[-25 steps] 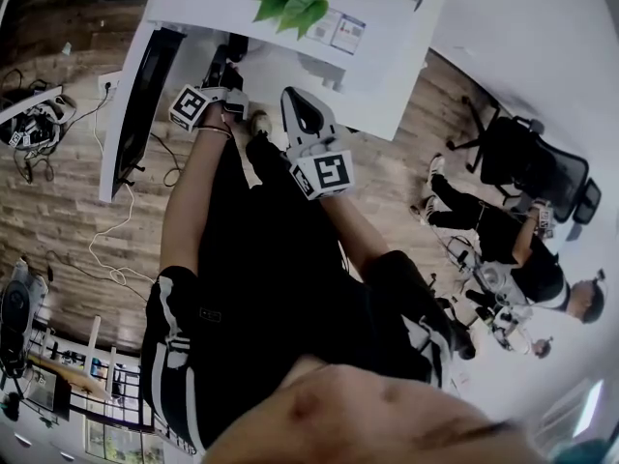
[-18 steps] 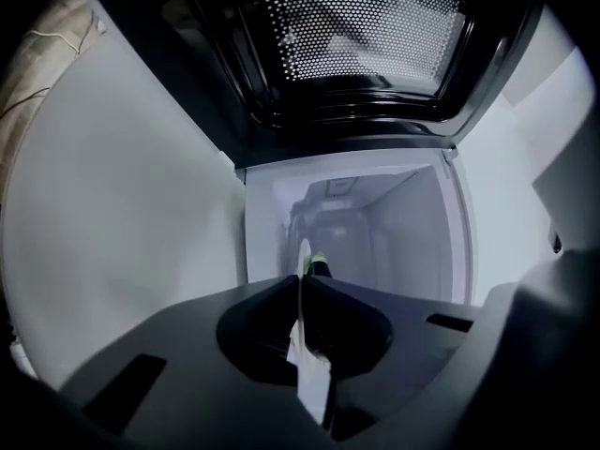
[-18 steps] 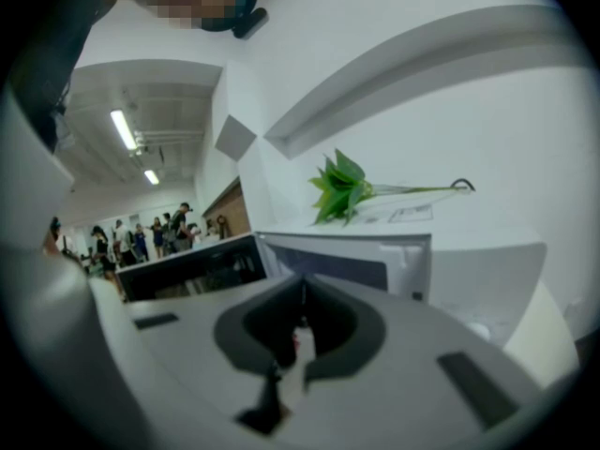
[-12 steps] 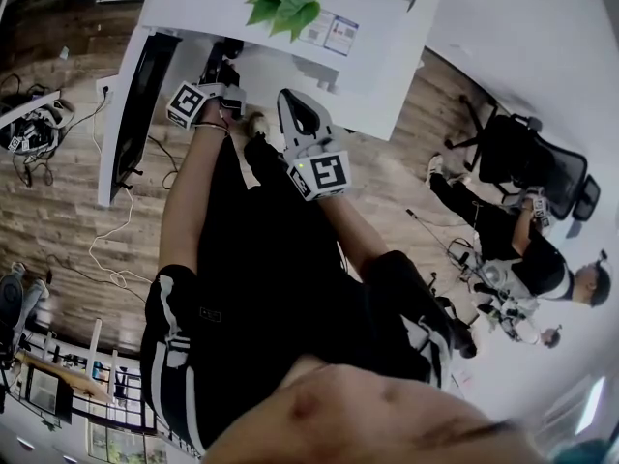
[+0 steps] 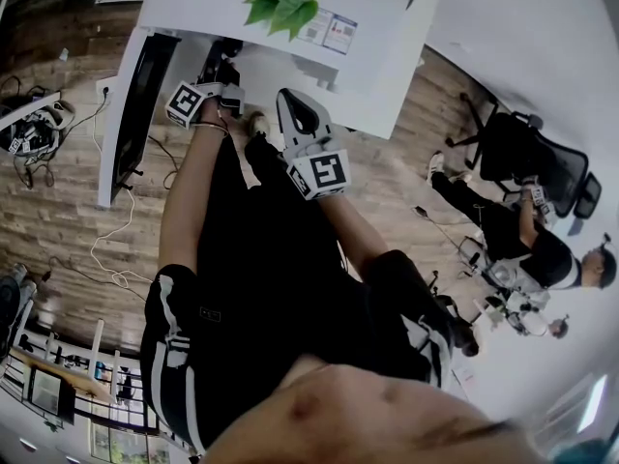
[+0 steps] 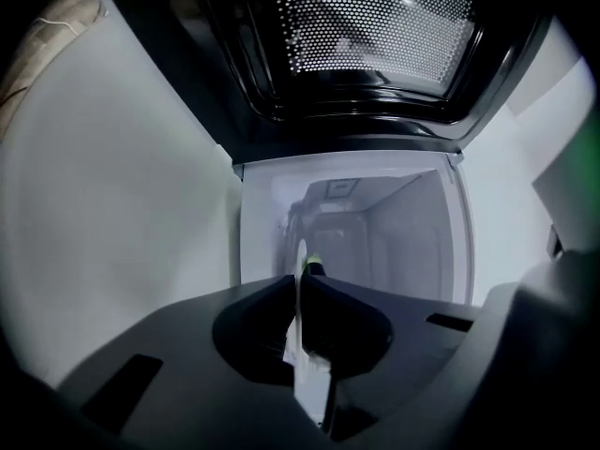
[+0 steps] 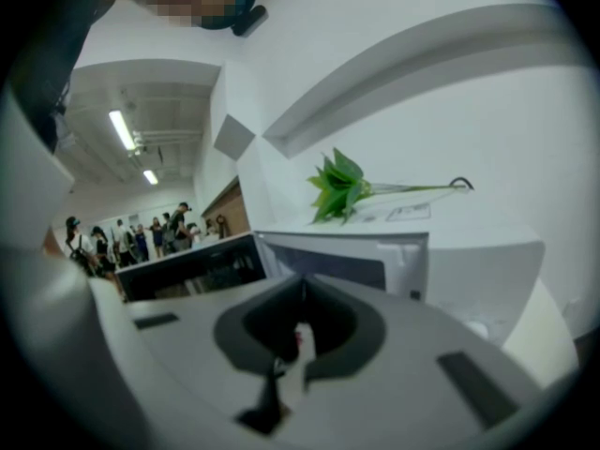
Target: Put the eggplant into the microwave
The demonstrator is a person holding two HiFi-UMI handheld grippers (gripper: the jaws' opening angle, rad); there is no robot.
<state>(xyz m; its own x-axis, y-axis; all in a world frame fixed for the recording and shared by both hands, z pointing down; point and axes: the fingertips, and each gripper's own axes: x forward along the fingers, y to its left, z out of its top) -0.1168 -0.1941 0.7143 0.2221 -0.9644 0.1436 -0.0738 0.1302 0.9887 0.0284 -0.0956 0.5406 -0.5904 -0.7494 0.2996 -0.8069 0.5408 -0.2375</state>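
My left claw (image 6: 298, 277) is clenched, facing the microwave's (image 6: 412, 242) smooth white boxy cavity, with its perforated door (image 6: 375, 17) at twelve o'clock. My right claw (image 7: 305, 277) is clenched too. A dark green-tipped nub (image 6: 314, 267) lies beyond the left tips; I can't tell its axis.

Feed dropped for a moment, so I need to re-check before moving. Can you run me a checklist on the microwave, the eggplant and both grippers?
1. Is the microwave door open: ok.
2. Does the left gripper face the cavity: ok.
3. Are the left gripper's jaws together: ok.
4. Where is the eggplant: cannot tell; only a small dark shape with a green tip shows past the jaw tips.
5. Is the right gripper shut and empty: ok.
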